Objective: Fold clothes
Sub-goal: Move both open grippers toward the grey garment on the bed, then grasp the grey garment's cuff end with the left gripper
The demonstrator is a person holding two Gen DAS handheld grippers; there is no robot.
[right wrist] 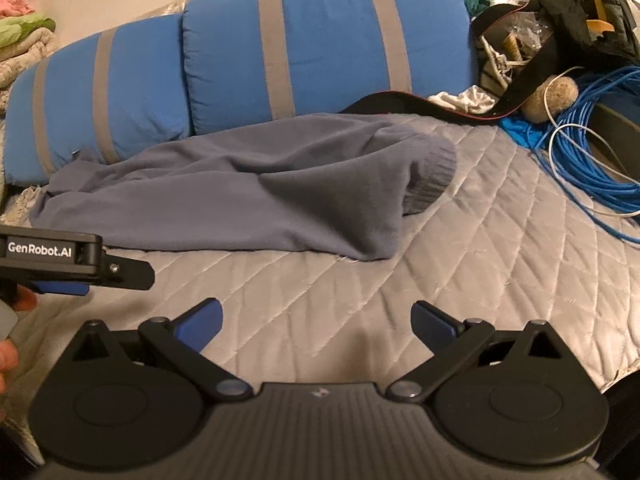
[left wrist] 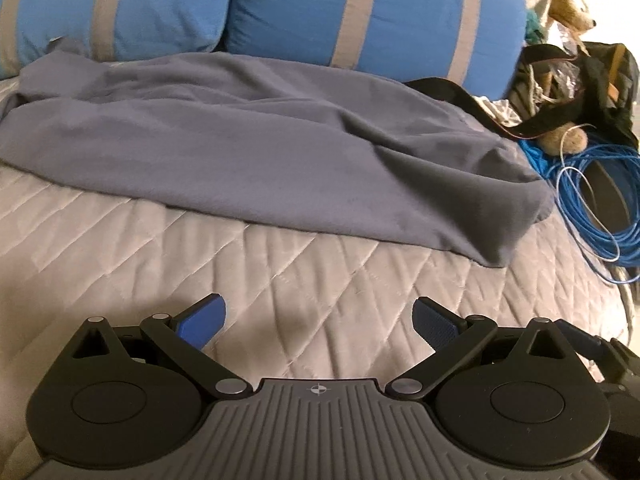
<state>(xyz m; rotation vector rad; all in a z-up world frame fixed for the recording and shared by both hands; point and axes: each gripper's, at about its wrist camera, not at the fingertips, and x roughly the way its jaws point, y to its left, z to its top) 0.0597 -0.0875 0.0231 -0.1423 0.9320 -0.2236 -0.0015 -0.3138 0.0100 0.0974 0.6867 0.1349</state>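
Quilted grey bedspread (left wrist: 280,264), stitched in a diamond pattern, forms the working surface; two blue pillows with grey stripes (right wrist: 320,40) lie along its far edge. Spread across the middle of the bed, its far side against the pillows, is the task garment: a slate-grey soft knit garment with a ribbed cuff or hem (right wrist: 248,184), lying crumpled in loose folds, the ribbed end turned toward the right. To the right of it, near but apart, sit a coil of blue network cable (left wrist: 592,196), a black bag with a dark strap (right wrist: 580,20) and a tan plush bear (left wrist: 568,4).

Left gripper (left wrist: 320,322): jaws spread wide, holding nothing, poised over bare quilt short of the garment's near edge. Right gripper (right wrist: 316,320): likewise wide apart and empty, also over bare quilt.

Probable hazards:
- The fabric is layered and bunched, so a pinch at the near edge may take several layers or only the top one, giving a skewed fold.
- The quilt beneath is soft; jaws pressed too low could seize the bedspread with the garment.
- Dragging the right-hand end outward risks snagging the cable coil or the bag strap.
- Which end is ribbed cuff and which is hem cannot be told, so the grasp corners may be misjudged.
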